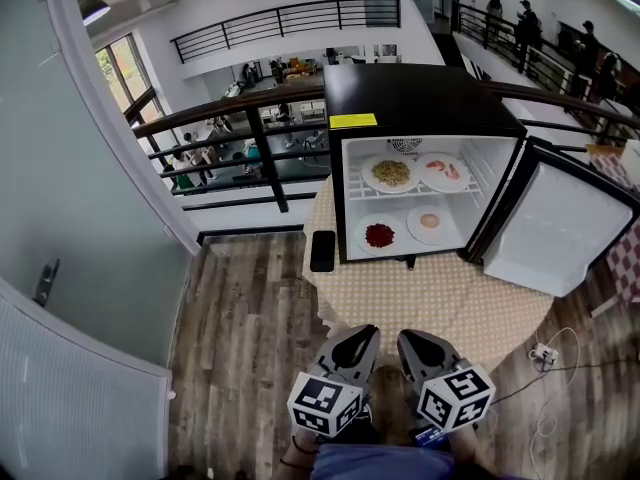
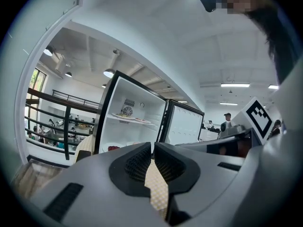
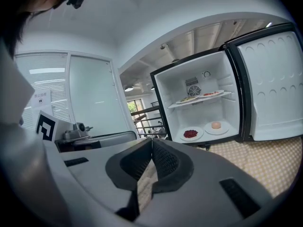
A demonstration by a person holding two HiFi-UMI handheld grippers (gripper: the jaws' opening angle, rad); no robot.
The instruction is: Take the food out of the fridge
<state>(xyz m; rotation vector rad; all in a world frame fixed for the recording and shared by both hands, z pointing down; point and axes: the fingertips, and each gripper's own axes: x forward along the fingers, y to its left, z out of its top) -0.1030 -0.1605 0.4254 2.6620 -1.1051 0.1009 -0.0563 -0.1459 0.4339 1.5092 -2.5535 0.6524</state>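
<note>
Mini fridge wide open, food inside, both claws pressed shut on nothing

From the left in the head view: a flat black thing [image 1: 322,250], probably a phone but it's too small to be sure, lies on the checked tablecloth [image 1: 430,298] just beside the black fridge [image 1: 420,98]. The left gripper [image 1: 360,335] sits low in front of the table with its jaws pressed together and nothing between them, well apart from the fridge. Inside, the upper shelf has a plate of yellowish noodles [image 1: 390,173] on the left and a plate of pinkish food [image 1: 443,171] on the right. The fridge floor has a plate of red food [image 1: 380,235] and then a plate with a pale round piece [image 1: 430,222]. The right gripper [image 1: 413,339] is just beside the left one, jaws also together and empty. The fridge door [image 1: 555,223] swings out to the right.
</note>
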